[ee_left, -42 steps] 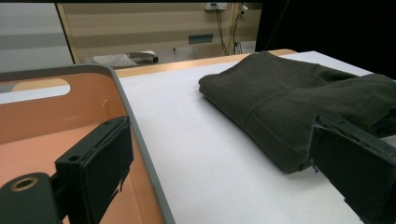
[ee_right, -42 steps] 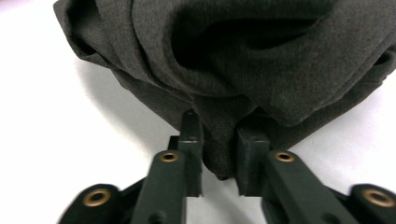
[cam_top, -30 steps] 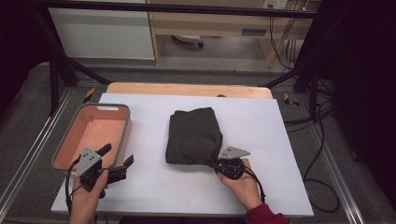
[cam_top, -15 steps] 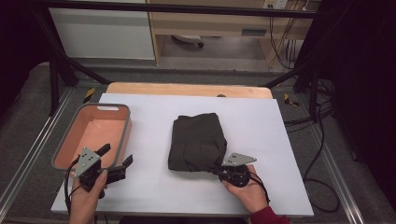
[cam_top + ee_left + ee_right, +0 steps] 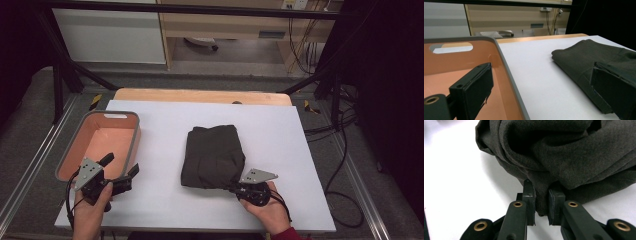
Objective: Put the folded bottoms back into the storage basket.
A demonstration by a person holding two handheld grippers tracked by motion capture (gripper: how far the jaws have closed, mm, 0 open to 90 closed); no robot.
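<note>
Now, in the high view, the folded dark garment lies flatter and more square on the white table than a second ago, when its near part was bunched up beside the right claw. This suggests that the fold is almost finished and only smoothing or carrying it to the bin is left. The right claw sits at the near right corner of the cloth, and the right hand holds it low and nearly level, pointing away from the person. The left claw rests well to the left of the garment, just in front of the orange bin.

In the left gripper view, the jaws stand wide with nothing between them. The bin is ahead on the left, and the garment ahead on the right.

In the right gripper view, the right claw is narrow and pinches a fold of the garment, which rises directly ahead of it.
</note>
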